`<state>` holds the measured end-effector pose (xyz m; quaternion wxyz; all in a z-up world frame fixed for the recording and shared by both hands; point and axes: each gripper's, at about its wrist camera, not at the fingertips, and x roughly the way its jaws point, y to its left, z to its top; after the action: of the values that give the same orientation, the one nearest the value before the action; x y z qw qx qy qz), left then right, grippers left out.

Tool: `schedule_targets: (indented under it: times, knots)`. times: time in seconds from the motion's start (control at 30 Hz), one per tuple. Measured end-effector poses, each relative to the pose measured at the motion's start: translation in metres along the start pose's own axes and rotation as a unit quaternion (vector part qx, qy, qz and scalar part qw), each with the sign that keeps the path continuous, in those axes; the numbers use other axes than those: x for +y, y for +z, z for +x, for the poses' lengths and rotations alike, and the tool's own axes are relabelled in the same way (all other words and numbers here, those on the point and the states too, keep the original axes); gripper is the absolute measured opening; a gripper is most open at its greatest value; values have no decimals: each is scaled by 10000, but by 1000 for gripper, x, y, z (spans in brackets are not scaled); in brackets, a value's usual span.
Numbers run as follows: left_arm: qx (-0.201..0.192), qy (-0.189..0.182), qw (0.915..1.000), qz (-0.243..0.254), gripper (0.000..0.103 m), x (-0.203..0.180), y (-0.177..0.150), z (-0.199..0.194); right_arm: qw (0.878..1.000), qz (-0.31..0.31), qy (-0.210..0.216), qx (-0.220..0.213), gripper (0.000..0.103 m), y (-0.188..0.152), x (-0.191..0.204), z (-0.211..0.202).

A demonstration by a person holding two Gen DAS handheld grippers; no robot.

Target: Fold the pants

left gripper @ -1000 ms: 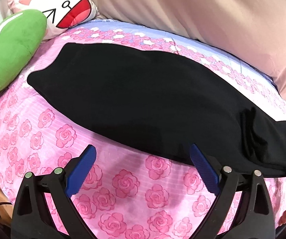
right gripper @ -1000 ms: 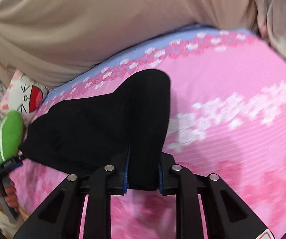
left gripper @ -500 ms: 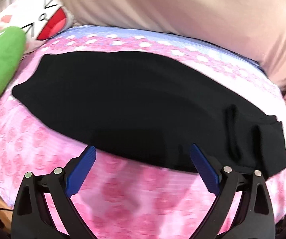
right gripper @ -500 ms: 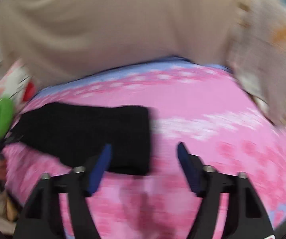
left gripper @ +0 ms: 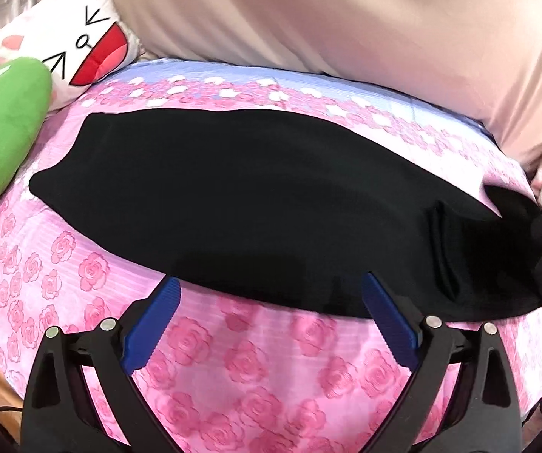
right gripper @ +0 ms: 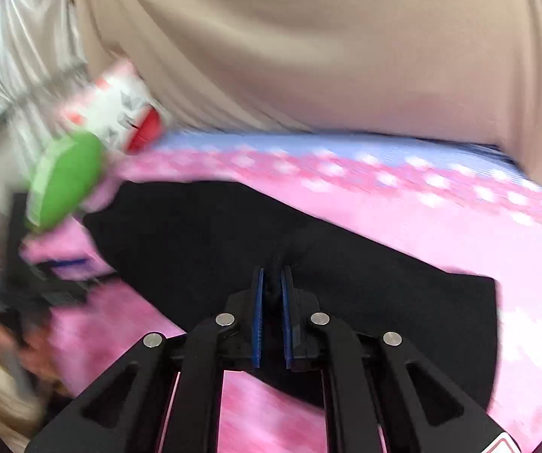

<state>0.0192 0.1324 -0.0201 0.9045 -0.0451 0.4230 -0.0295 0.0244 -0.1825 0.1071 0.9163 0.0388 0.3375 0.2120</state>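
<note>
The black pants (left gripper: 255, 204) lie stretched lengthwise across the bed (left gripper: 233, 370), flat on the pink rose-print sheet, already narrowed into one long band, with one end near the green cushion (left gripper: 2, 132) and the cartoon-face pillow (left gripper: 70, 45), and the other end bunched at the far right of my left view. My left gripper (left gripper: 271, 324) hangs just in front of the near edge of the pants, its jaws spread wide and holding nothing; I judge I keep it open there so it can pin or catch the middle of the band when the fold comes over. My right gripper (right gripper: 271, 317) has its jaws pinched narrow on a tuck of the black cloth (right gripper: 346, 271) close to that right end, and the fabric puckers just ahead of the blue pads (right gripper: 257, 317). That grip sits near the end because, as I read it, the next step is to carry this end across toward the cushion side and halve the length. The right view is smeared with motion, so I cannot tell how many layers I hold. The risk is picking up one layer only, which would drag the band crooked.
</note>
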Motion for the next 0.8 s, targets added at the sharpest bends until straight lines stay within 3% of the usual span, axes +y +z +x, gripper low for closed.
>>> schedule_targets:
  times: [0.07, 0.1, 0.17, 0.2, 0.23, 0.3, 0.4, 0.57, 0.67, 0.7, 0.73, 0.8]
  knots:
    - [20, 1, 10000, -66, 95, 6, 2, 2, 9992, -215, 44, 331, 16, 3, 13, 35]
    - [23, -4, 10000, -86, 95, 10, 2, 3, 9973, -403, -102, 610, 26, -2, 16, 55]
    - [18, 29, 9999, -111, 95, 18, 2, 3, 9901, -601, -494, 1166, 30, -25, 17, 87]
    - [13, 52, 9999, -124, 95, 24, 2, 3, 9914, -604, -470, 1059, 39, -31, 17, 81]
    - [18, 74, 9999, -139, 95, 28, 1, 4, 9927, -627, -428, 932, 59, -32, 17, 70]
    - [59, 98, 9996, -247, 95, 38, 1, 8, 9936, -747, -538, 661, 73, -31, 17, 51]
    - [142, 27, 9991, -400, 95, 45, 2, 16, 9931, -822, -523, 650, 73, -31, 13, 45]
    - [161, -29, 9991, -386, 95, 44, 2, 19, 9883, -969, -519, 1057, 67, -37, 17, 73]
    - [165, -13, 9993, -350, 95, 47, 2, 20, 9896, -810, -621, 1018, 41, -37, 9, 82]
    - [167, -1, 9992, -363, 95, 50, 3, 20, 9913, -647, -511, 1022, 18, -34, 5, 80]
    - [158, -7, 9991, -386, 95, 53, 4, 20, 9940, -299, -129, 1048, 17, -26, -2, 76]
    - [116, -19, 9989, -458, 95, 62, 7, 19, 9945, -37, 63, 1044, 17, -16, -8, 72]
